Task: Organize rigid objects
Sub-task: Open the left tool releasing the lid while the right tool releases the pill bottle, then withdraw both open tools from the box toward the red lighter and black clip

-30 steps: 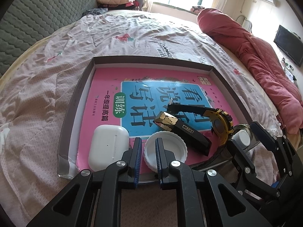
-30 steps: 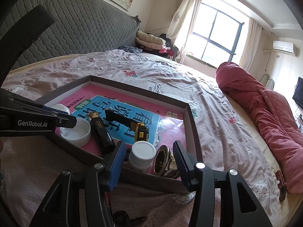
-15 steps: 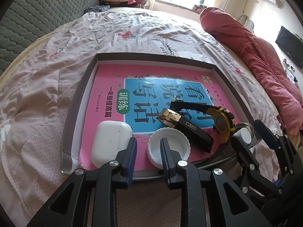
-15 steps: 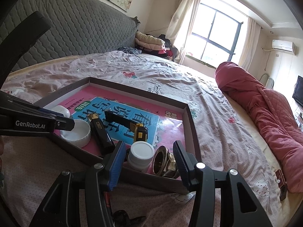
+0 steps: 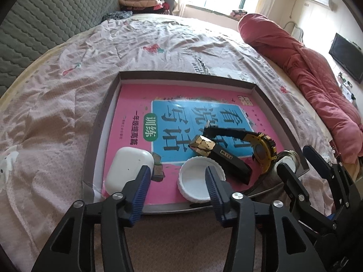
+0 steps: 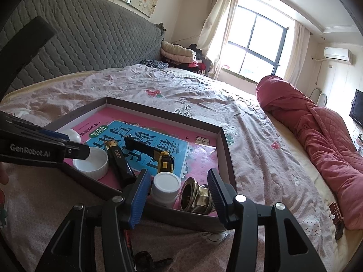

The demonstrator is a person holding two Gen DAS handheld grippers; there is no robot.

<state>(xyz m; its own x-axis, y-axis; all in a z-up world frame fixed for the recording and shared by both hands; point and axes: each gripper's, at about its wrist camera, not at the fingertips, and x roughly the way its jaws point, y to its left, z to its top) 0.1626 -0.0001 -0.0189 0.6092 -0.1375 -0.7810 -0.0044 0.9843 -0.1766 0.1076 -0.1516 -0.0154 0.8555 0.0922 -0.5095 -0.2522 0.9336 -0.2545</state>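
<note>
A brown shallow box [image 5: 106, 104] on the bed holds a pink book [image 5: 136, 104]. On the book lie a white earbud case [image 5: 129, 170], a white lid [image 5: 199, 181], a black and gold lighter [image 5: 220, 156] and a yellow and black watch [image 5: 261, 147]. My left gripper [image 5: 178, 185] is open and empty at the box's near edge, one finger by the case, one over the lid. My right gripper [image 6: 179, 191] is open and empty around a white-capped jar [image 6: 165, 188] and a brass fitting [image 6: 195, 197] in the box corner.
A rolled red quilt [image 5: 317, 68] lies along the right of the bed. A grey padded headboard [image 6: 79, 40] stands at the left, folded clothes [image 6: 179, 53] at the far end. A small dark object [image 6: 335, 217] lies on the bed's right edge.
My left gripper has opened wide; its fingers were close together by the lid's rim a second ago. The lid rests on the book. The right gripper has stayed open in place.
</note>
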